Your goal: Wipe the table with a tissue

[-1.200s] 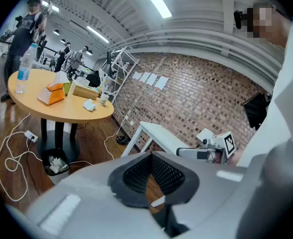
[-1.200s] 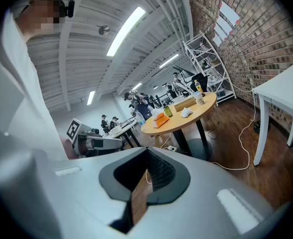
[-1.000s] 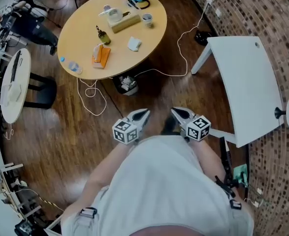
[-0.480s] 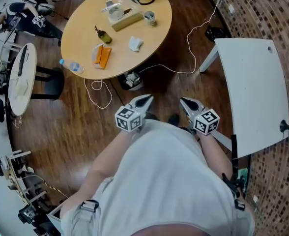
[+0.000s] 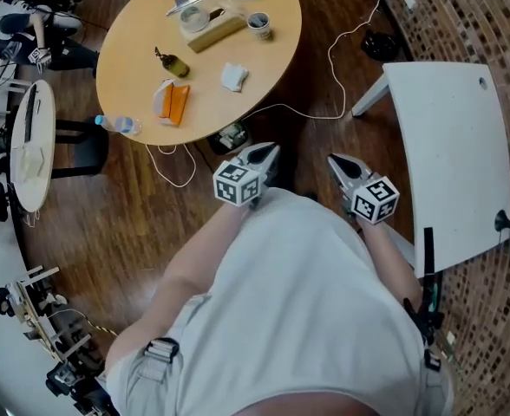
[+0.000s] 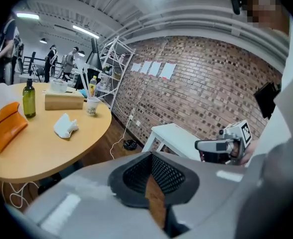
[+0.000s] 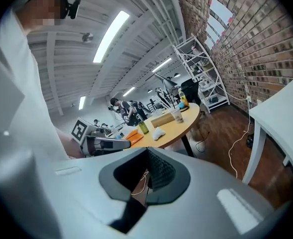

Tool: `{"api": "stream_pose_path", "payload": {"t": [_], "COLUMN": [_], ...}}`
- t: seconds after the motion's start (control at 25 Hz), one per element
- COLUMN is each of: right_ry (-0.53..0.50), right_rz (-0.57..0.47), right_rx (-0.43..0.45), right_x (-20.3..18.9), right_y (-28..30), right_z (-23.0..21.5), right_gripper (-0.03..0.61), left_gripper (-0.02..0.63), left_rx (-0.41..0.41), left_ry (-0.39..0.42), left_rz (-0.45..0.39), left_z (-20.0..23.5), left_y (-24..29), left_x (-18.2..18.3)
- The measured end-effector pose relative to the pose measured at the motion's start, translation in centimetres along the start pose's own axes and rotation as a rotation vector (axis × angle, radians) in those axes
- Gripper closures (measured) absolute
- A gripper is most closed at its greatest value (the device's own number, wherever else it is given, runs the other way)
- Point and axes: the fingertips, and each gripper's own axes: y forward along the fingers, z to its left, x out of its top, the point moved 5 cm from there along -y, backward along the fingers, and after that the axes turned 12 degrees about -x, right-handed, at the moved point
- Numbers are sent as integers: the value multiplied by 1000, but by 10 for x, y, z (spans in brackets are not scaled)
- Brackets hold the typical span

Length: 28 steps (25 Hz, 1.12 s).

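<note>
Here the crumpled white tissue (image 5: pixel 234 77) lies on the round light-wood desk (image 5: pixel 129 59), upper left. Left gripper (image 5: pixel 271 152) and right gripper (image 5: pixel 336 163): jaws together, empty.

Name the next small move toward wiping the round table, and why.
Probably carry the left gripper forward toward the crumpled tissue, opening its jaws: it and the right gripper are shut, empty and short of the round table where the tissue lies.

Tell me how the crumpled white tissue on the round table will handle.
The tissue lies crumpled, so it is probably floppy and will squash when pinched. It looks thin, likely very light; a push may slide it across the smooth table.
</note>
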Motion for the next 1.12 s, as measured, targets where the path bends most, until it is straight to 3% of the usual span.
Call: {"api": "stream_pose_path", "payload": {"t": [0.24, 0.52, 0.76, 0.84, 1.0, 1.12], "right_ry": [-35, -18, -10, -2, 21, 44], "right_rz": [-10, 7, 14, 11, 22, 17], "right_rx": [-63, -131, -179, -192, -236, -270], "right_x": [37, 61, 79, 81, 80, 83], "right_y": [27, 67, 102, 110, 120, 121], "right_z": [-21, -35, -40, -40, -43, -46], "right_gripper": [571, 571, 571, 571, 571, 571], "left_gripper": [611, 609, 607, 546, 310, 220], "left_rx": [37, 62, 167, 225, 318, 327], "left_ry": [21, 18, 123, 145, 214, 205], "left_rz": [37, 24, 124, 155, 231, 266], "left_z": [70, 136, 213, 239, 277, 294], "left_y": [20, 19, 10, 6, 9, 16], "left_x": [30, 62, 80, 84, 92, 94]}}
